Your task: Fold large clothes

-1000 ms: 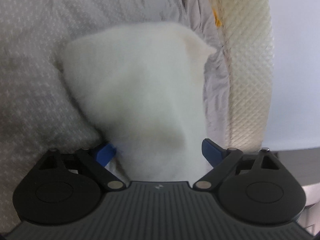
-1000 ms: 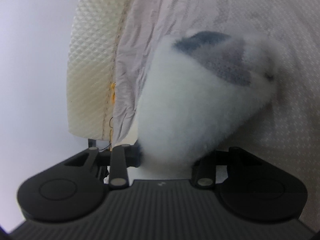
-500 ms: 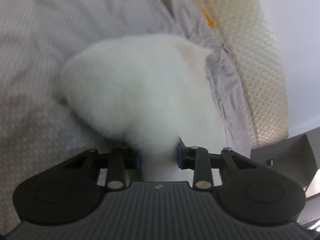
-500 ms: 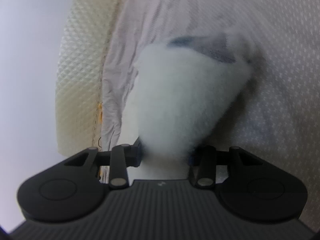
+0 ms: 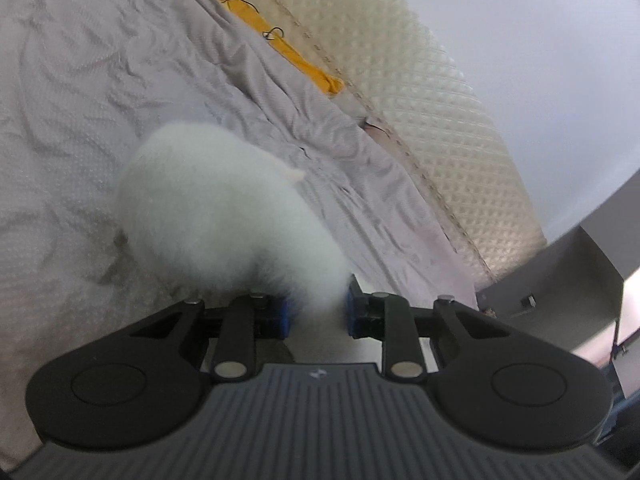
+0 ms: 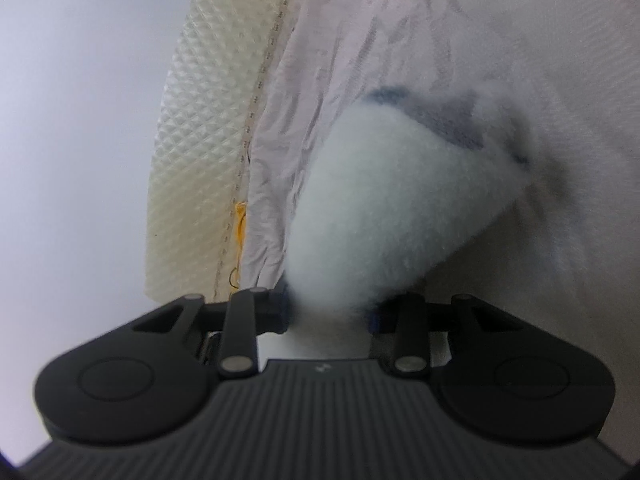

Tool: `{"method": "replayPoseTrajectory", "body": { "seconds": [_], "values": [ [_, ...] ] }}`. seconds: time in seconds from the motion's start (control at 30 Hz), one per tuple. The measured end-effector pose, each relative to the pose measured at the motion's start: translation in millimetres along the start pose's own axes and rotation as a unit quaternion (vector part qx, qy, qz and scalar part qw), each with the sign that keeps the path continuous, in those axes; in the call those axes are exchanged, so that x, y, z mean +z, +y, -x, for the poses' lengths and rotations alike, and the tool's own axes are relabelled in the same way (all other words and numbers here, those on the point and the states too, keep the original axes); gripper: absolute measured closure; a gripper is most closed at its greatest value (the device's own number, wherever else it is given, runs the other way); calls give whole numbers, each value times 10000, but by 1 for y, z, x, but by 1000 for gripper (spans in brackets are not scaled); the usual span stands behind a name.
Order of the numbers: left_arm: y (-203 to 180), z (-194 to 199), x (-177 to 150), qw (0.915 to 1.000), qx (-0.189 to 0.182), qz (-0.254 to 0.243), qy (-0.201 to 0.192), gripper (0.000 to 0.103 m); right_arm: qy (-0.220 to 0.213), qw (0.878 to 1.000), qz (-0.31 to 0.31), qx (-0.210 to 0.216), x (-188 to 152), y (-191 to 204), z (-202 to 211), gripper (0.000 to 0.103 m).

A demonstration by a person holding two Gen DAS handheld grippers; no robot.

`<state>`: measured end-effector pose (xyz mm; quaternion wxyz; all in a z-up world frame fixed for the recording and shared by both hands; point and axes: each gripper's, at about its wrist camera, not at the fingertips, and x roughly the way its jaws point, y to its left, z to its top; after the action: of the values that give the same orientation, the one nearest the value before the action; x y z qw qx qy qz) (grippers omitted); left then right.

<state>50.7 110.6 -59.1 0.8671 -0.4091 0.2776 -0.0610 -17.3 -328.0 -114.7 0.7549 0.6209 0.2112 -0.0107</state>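
My left gripper (image 5: 316, 314) has just closed its fingers on the fluffy white garment (image 5: 224, 216) — lifted now above the bed sheet (image 5: 80, 80). My right gripper (image 6: 330, 314) pinches another bunch, narrowing slightly — more mattress (image 5: 420, 92) shows.

Ahead of the gripper a bed lies under a wrinkled pale grey sheet (image 5: 120, 92), whose far edge bares a cream quilted mattress (image 5: 420, 92) with a yellow strip (image 5: 288, 54), backed by a plain pale wall (image 5: 540, 28) in soft daylight.
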Motion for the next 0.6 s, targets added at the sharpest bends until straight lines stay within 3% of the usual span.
{"method": "replayPoseTrajectory", "body": {
  "seconds": [0.33,0.6],
  "values": [
    [3,120,-49,9988,-75,-10,481,74,256,9978,452,-411,-18,8,90,64],
    [25,142,-71,9976,-92,366,577,73,422,9971,436,-464,-23,-9,105,61]
  ]
}}
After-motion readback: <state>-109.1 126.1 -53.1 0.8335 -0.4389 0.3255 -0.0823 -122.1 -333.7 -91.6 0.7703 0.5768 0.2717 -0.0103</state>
